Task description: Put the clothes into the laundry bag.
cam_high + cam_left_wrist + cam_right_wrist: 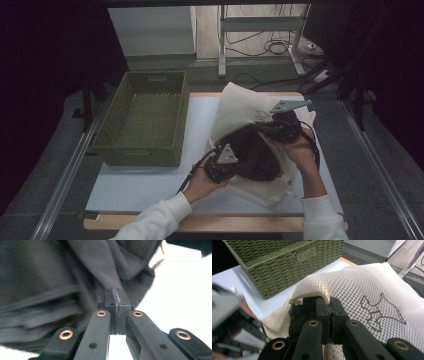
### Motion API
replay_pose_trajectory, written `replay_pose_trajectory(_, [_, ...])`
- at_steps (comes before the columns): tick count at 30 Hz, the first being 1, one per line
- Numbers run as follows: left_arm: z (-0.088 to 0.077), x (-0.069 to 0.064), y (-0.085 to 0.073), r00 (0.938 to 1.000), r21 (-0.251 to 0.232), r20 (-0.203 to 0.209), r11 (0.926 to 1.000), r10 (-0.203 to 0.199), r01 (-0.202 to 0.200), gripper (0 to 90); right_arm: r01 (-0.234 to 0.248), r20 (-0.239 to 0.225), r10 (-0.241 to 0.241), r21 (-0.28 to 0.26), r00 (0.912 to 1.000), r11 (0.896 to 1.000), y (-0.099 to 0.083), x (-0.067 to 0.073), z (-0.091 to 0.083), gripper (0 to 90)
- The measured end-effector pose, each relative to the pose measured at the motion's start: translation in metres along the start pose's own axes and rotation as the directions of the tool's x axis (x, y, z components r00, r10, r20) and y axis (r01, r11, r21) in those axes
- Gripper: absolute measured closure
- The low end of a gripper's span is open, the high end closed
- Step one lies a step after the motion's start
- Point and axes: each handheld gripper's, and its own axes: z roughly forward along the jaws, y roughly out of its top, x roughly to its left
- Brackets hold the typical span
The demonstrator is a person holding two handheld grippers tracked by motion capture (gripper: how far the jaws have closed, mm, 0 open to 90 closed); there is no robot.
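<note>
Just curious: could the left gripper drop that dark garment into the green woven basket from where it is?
Probably yes: the left gripper, shut on the dark garment, has bare table before the open-topped green woven basket; the cream mesh bag still wraps it.

The high view was dim overall, its left and right sides sunk in near-black shadow, while the pale table (140,185) caught soft, even light from above and the floor beyond it stayed brighter. Shadows there were faint and diffuse; the woven basket (142,117) cast only a soft one along its near wall. In the left gripper view, the dark cloth (50,285) was smeared with motion blur at the left, and the background at the right was blown out to white glare. The jaws near the lens were sharp. In the right gripper view, the mesh bag (362,285) was crisp and evenly lit, while the left gripper (229,320) at the left edge was blurred.
</note>
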Motion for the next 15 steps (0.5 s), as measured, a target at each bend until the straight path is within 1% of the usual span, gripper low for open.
replay_pose_trajectory(2, [0.013, -0.004, -0.003, 1.0000, 0.028, 0.008, 0.9996, 0.004, -0.004, 89.9, 0.002, 0.000, -0.002, 0.000, 1.0000, 1.000, 0.000, 0.000, 0.000, 87.5])
replay_pose_trajectory(4, [0.023, -0.006, -0.006, 0.9999, 0.051, 0.006, 0.9986, 0.011, -0.011, 89.9, 0.001, -0.003, -0.001, 0.000, 1.0000, 1.000, -0.001, 0.000, 0.000, 87.5])
replay_pose_trajectory(7, [0.033, -0.005, -0.006, 1.0000, 0.064, 0.006, 0.9979, -0.002, 0.002, 89.9, 0.001, -0.005, -0.001, 0.002, 1.0000, 1.000, -0.001, -0.001, 0.000, 87.5])
replay_pose_trajectory(8, [0.036, -0.005, -0.005, 1.0000, 0.066, -0.002, 0.9978, -0.006, 0.006, 89.9, 0.001, -0.004, -0.001, 0.002, 1.0000, 1.000, -0.001, 0.000, 0.000, 87.5])
replay_pose_trajectory(9, [0.039, -0.005, -0.005, 0.9999, 0.073, -0.013, 0.9973, 0.000, 0.001, 89.9, 0.002, -0.003, -0.002, 0.003, 1.0000, 1.000, -0.001, 0.000, 0.000, 87.5])
replay_pose_trajectory(11, [0.044, -0.006, -0.004, 0.9983, 0.101, -0.045, 0.9944, 0.038, -0.033, 89.9, 0.003, -0.002, -0.003, 0.005, 1.0000, 1.000, -0.001, 0.000, 0.000, 87.5])
replay_pose_trajectory(12, [0.046, -0.005, -0.005, 0.9981, 0.105, -0.049, 0.9940, 0.036, -0.031, 90.0, 0.004, -0.003, -0.004, 0.005, 1.0000, 1.000, 0.000, 0.001, 0.000, 87.5])
replay_pose_trajectory(13, [0.047, -0.004, -0.005, 0.9984, 0.108, -0.051, 0.9939, 0.026, -0.021, 90.0, 0.006, -0.003, -0.006, 0.005, 1.0000, 1.000, 0.000, 0.001, 0.000, 87.5])
replay_pose_trajectory(15, [0.049, -0.002, -0.003, 0.9976, 0.114, -0.065, 0.9934, 0.023, -0.015, 90.0, 0.006, -0.001, -0.006, 0.006, 1.0000, 1.000, 0.000, 0.001, 0.000, 87.5])
